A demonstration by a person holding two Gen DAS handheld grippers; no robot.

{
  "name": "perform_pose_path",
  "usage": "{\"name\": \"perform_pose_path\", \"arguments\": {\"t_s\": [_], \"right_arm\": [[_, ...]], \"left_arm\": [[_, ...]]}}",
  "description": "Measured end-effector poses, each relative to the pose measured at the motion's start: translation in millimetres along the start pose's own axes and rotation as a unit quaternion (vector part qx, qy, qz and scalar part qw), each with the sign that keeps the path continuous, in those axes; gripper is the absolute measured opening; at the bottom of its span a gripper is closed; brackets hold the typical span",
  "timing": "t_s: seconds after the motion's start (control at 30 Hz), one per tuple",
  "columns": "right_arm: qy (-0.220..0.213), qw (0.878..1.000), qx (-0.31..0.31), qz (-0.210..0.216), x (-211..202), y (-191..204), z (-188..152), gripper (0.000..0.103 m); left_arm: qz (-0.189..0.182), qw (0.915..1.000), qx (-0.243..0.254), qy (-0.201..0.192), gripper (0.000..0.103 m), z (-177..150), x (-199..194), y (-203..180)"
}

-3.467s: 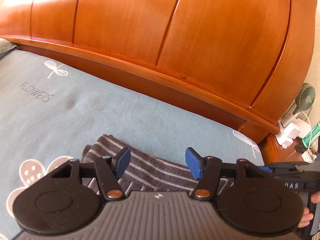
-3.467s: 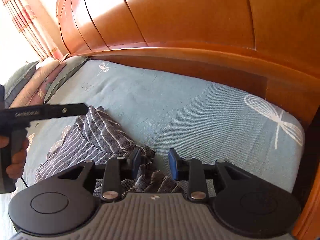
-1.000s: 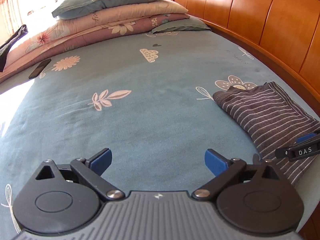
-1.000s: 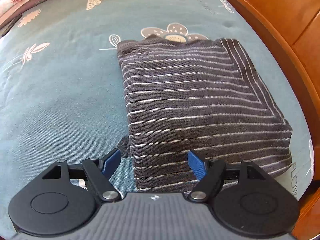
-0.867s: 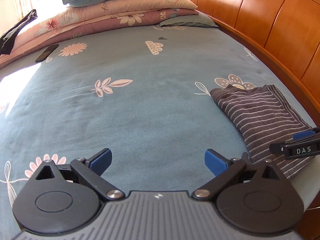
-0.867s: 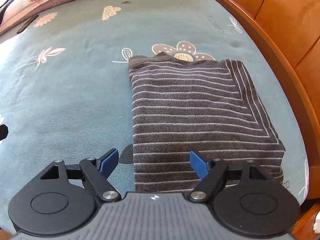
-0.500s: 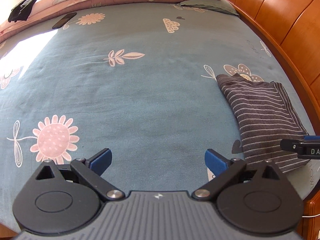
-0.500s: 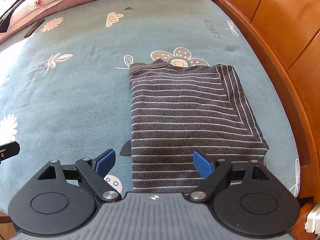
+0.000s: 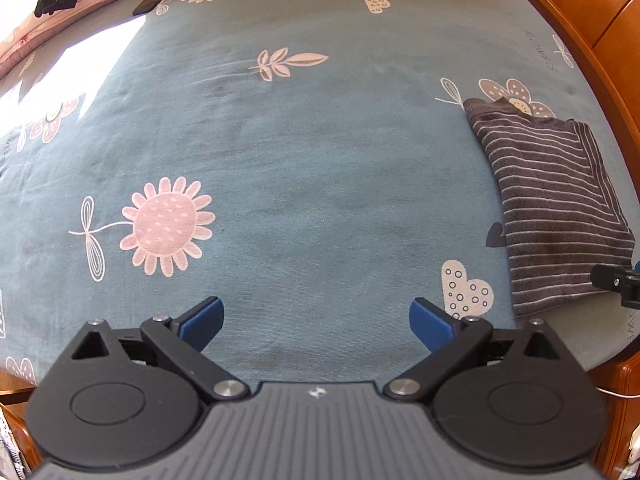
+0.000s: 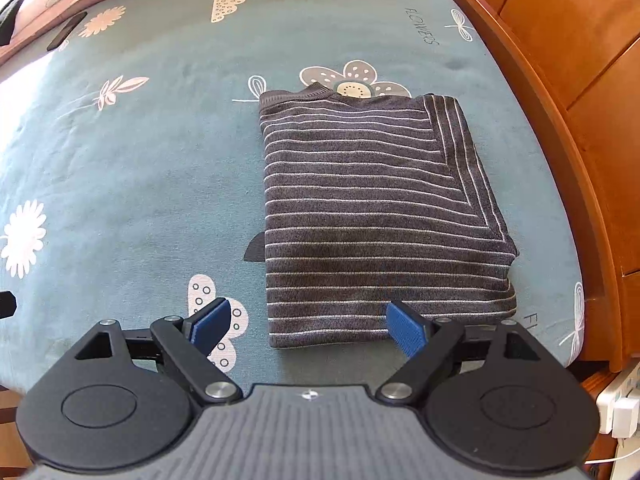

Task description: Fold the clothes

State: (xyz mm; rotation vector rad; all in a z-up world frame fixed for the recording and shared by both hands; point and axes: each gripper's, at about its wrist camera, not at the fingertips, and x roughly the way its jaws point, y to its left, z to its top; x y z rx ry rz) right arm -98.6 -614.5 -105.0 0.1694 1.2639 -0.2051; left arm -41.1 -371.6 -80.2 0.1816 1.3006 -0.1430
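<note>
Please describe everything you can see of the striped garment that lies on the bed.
The striped garment is dark grey knit with thin white stripes. It is folded into a neat, flat rectangle; along its right side the stripes turn a corner, showing a folded-over layer. A ribbed neckline shows at its far edge, partly covering a printed flower. It lies on the blue-green bedsheet near the wooden bed frame. Nothing but the sheet touches it: the right gripper is open above its near edge, holding nothing.

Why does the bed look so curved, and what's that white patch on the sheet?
Fisheye lenses bulge both views, bending the headboard in the right wrist view; in the left wrist view, sunlight overexposes the sheet; the striped garment stays sharp.
</note>
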Motion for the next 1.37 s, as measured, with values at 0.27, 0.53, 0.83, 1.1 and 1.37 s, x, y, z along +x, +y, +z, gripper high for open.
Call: {"name": "perform_pose_path", "arguments": {"t_s": [0.27,0.53,0.83,1.1,1.37], "right_arm": [[-0.025,1.000,-0.004,0.008,-50,4,13,0.089],[-0.041,0.999,-0.003,0.016,-81,9,23,0.090],[-0.044,0.999,-0.003,0.014,-88,11,27,0.090],[-0.043,0.999,-0.003,0.014,-87,10,28,0.090],[-0.044,0.999,0.000,0.013,-89,8,31,0.090]], "left_arm": [[0.005,0.9998,-0.021,0.001,0.099,6,-39,14],[0.006,0.9994,-0.033,0.004,0.099,10,-60,25],[0.004,0.9993,-0.037,0.005,0.099,12,-62,28],[0.007,0.9992,-0.041,-0.002,0.099,11,-62,27],[-0.002,0.9991,-0.040,-0.014,0.099,14,-67,26]]}}
